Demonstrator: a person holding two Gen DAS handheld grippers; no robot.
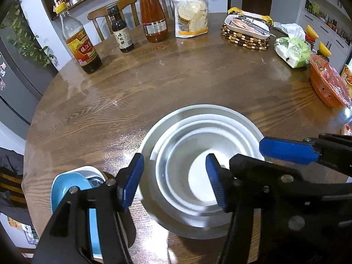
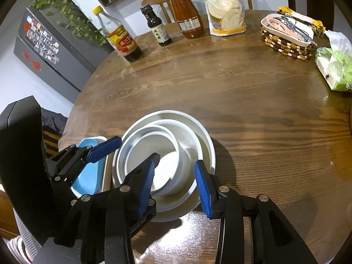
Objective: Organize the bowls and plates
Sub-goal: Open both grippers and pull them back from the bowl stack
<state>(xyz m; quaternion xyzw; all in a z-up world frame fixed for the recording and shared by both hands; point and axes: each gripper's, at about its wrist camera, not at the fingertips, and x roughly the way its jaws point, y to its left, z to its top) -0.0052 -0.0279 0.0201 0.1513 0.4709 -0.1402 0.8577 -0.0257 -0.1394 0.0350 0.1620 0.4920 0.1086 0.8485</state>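
Observation:
A stack of white dishes sits near the table's front edge: a wide plate (image 1: pixel 154 132) with nested bowls (image 1: pixel 193 176) in it, also in the right wrist view (image 2: pixel 206 140). The innermost bowl (image 2: pixel 151 149) sits off-centre to the left there. My left gripper (image 1: pixel 176 180) is open, its jaws straddling the stack's left rim. My right gripper (image 2: pixel 173 187) is open over the stack's near right rim; its blue finger (image 1: pixel 288 149) shows in the left wrist view. A blue dish in a white dish (image 1: pixel 68 184) lies left of the stack (image 2: pixel 88 169).
At the round wooden table's (image 1: pixel 176 83) far side stand a vinegar bottle (image 1: pixel 79 41), a soy bottle (image 1: pixel 120 29), a sauce jar (image 1: pixel 153 15) and a flour bag (image 1: pixel 191 8). A beaded trivet with a tray (image 1: pixel 246 30), a tissue pack (image 1: pixel 290 50) and an orange container (image 1: pixel 327 83) lie right.

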